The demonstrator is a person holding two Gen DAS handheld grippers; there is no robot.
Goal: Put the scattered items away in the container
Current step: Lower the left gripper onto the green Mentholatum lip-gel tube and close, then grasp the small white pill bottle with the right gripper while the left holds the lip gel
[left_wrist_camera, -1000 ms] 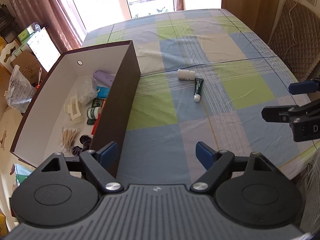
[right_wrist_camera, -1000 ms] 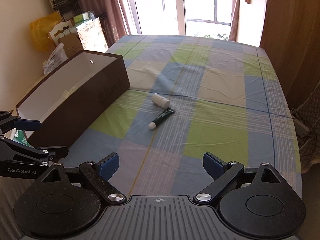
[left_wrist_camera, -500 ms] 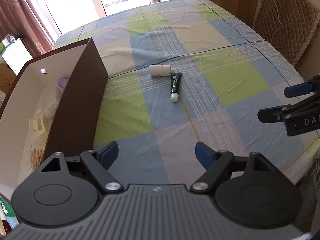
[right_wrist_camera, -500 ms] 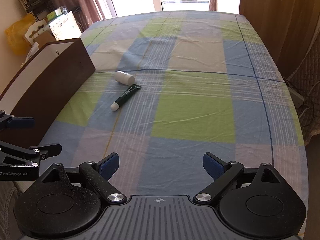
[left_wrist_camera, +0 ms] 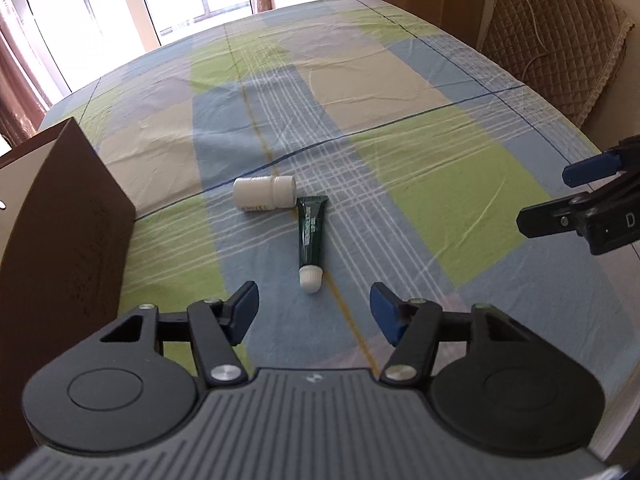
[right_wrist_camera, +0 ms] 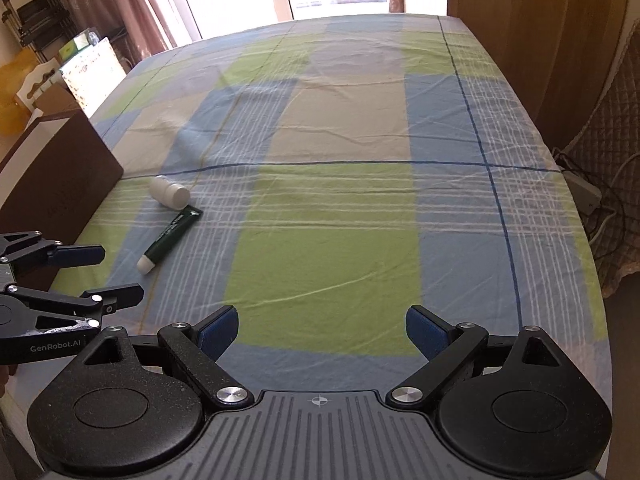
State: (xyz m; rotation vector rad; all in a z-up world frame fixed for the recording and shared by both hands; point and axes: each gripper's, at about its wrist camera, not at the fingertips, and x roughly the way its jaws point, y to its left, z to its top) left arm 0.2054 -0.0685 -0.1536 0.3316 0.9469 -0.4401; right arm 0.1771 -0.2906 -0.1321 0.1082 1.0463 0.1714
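Checked tablecloth [left_wrist_camera: 420, 92], white bottle [left_wrist_camera: 264, 193], green tube [left_wrist_camera: 311, 229], box [left_wrist_camera: 68, 216]

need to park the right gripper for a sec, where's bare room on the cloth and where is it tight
The widest bare patch is the checked tablecloth ahead of the right gripper, from the green tube across to the far right edge. The far half toward the window is also bare. It is tight on the left, where the white bottle and tube lie beside the brown box near the left gripper.
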